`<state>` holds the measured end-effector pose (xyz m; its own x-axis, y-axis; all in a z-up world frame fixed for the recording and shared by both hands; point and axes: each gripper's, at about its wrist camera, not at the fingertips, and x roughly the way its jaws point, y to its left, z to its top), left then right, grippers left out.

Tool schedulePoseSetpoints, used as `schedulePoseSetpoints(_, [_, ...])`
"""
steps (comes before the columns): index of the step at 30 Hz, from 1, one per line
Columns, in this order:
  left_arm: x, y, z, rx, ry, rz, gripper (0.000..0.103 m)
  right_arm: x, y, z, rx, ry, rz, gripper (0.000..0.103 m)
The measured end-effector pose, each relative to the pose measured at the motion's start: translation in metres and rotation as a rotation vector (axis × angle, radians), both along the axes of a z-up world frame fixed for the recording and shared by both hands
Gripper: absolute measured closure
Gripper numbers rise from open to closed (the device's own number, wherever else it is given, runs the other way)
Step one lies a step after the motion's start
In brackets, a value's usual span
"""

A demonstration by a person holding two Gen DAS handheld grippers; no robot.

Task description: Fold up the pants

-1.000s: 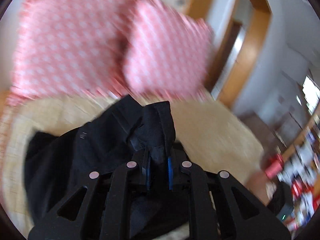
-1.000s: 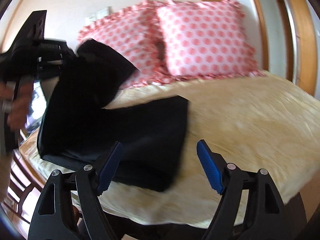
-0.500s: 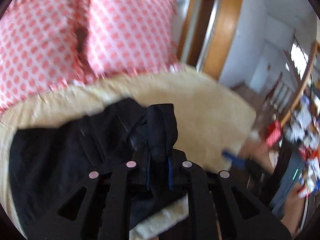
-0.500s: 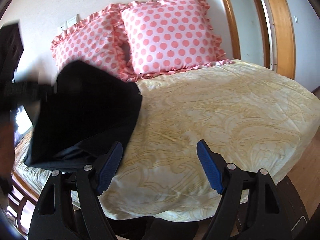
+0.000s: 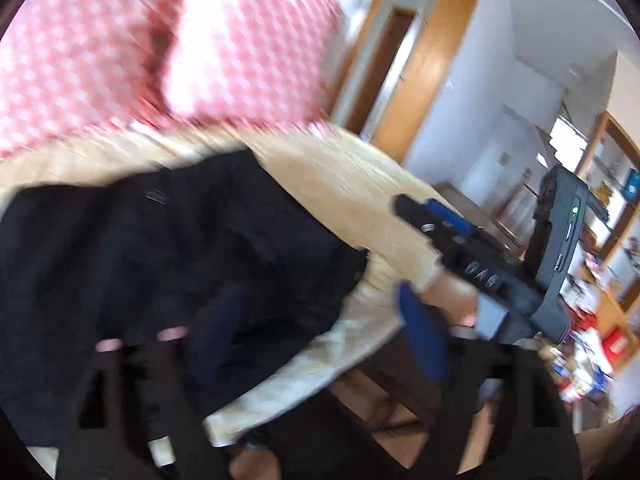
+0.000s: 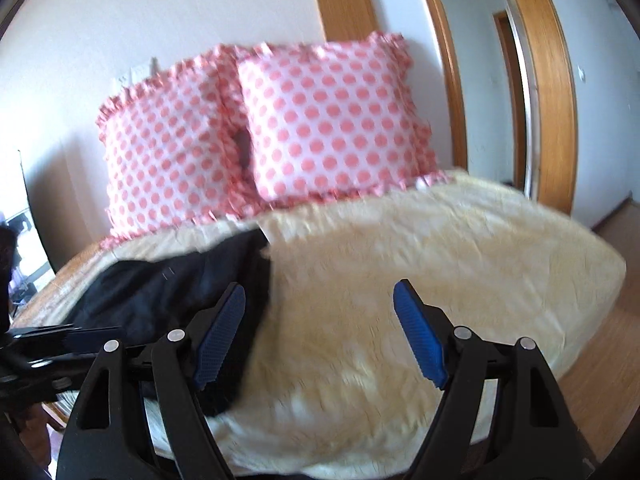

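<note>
The black pants lie folded on the near left part of the yellow bedspread; they also show in the right wrist view. My left gripper is open, its blue pads wide apart, just in front of the pants; the view is blurred. My right gripper is open and empty, held above the bed's front edge to the right of the pants. It also shows at the right of the left wrist view.
Two pink polka-dot pillows lean against the wall at the bed's head. A wooden door frame stands at the right. The yellow bedspread stretches bare to the right. Cluttered shelves stand behind.
My left gripper has let go of the pants and opened wide. The pants have dropped flat onto the bed. My right gripper stayed open and swung a little.
</note>
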<state>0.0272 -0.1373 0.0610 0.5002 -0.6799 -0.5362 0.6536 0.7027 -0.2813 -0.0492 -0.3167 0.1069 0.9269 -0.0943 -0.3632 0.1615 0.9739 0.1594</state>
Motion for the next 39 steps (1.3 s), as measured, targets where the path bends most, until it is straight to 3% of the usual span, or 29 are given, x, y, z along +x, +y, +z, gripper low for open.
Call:
schedulePoseSetpoints(3, [0.006,0.043,0.009,0.074,-0.141,0.229,0.008,0.015,0.028,0.011,-0.005,-0.038,0.142,0.025])
schedulePoseSetpoints(7, [0.032,0.075,-0.002,0.154,-0.151,0.397,0.006,0.05,0.071,0.001,0.06,-0.003,0.366,0.025])
schedulePoseSetpoints(12, [0.051,0.088,-0.027,0.223,-0.089,0.442,0.005,0.087,0.097,-0.024,0.03,0.122,0.378,0.025])
schedulePoseSetpoints(16, [0.053,0.095,-0.051,0.25,0.01,0.428,0.005,0.097,0.095,-0.058,0.025,0.308,0.309,0.025])
schedulePoseSetpoints(20, [0.041,0.099,-0.057,0.246,0.003,0.425,0.006,0.074,0.105,-0.069,-0.062,0.335,0.274,0.025])
schedulePoseSetpoints(23, [0.034,0.098,-0.061,0.256,-0.034,0.425,0.005,0.07,0.105,-0.069,-0.07,0.329,0.272,0.024])
schedulePoseSetpoints(27, [0.027,0.097,-0.06,0.279,-0.077,0.429,0.003,0.076,0.08,-0.043,0.042,0.283,0.277,0.025])
schedulePoseSetpoints(30, [0.021,0.101,-0.057,0.278,-0.103,0.439,0.002,0.093,0.049,-0.02,0.061,0.26,0.223,0.024])
schedulePoseSetpoints(34, [0.02,0.106,-0.056,0.26,-0.095,0.437,0.002,0.143,0.009,-0.027,0.199,0.402,0.245,0.024])
schedulePoseSetpoints(39, [0.019,0.111,-0.057,0.237,-0.081,0.432,0.002,0.184,-0.006,-0.051,0.282,0.527,0.268,0.024])
